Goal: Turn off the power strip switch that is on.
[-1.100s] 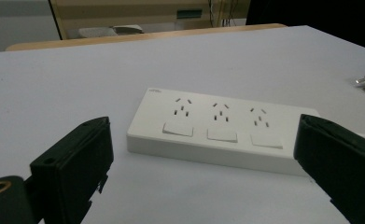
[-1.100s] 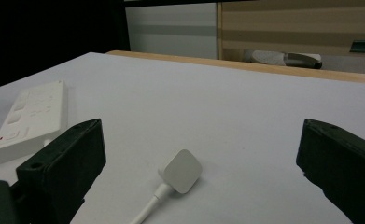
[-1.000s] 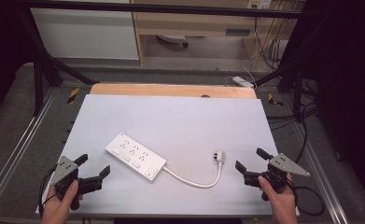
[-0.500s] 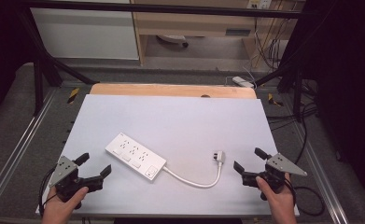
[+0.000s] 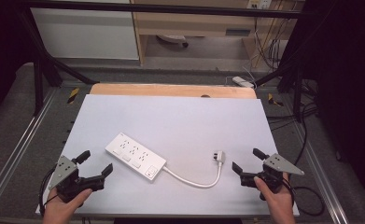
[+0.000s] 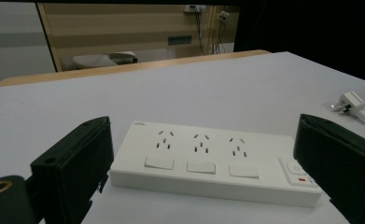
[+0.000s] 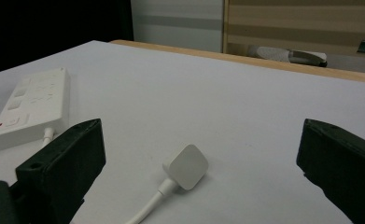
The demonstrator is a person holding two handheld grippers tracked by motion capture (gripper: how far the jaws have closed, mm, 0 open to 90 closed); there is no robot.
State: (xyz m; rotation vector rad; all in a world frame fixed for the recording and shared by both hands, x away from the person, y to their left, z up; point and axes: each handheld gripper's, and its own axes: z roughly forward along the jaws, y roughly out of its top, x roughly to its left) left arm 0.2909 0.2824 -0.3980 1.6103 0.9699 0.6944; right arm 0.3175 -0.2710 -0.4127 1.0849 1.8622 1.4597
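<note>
A white power strip (image 5: pixel 135 157) lies flat on the white table (image 5: pixel 180 116), angled toward the front right. Its white cable (image 5: pixel 192 181) curves to a white plug (image 5: pixel 218 156). My left gripper (image 5: pixel 96 162) hovers at the front left, open, its jaws facing the strip (image 6: pixel 213 163) a short way off. My right gripper (image 5: pixel 247 160) is at the front right, open, just right of the plug (image 7: pixel 186 166), which lies between and ahead of its jaws. Neither holds anything.
A wooden strip (image 5: pixel 171 90) borders the table's far edge. Metal rails (image 5: pixel 12 158) run along both sides. Beyond the table stand cabinets (image 5: pixel 84 32) and hanging cables (image 5: pixel 269 42); another white adapter (image 5: pixel 243 82) lies on the floor at the far right.
Both grippers have shifted only slightly; the right one has edged a little toward the plug. The strip, cable and plug lie as before.
</note>
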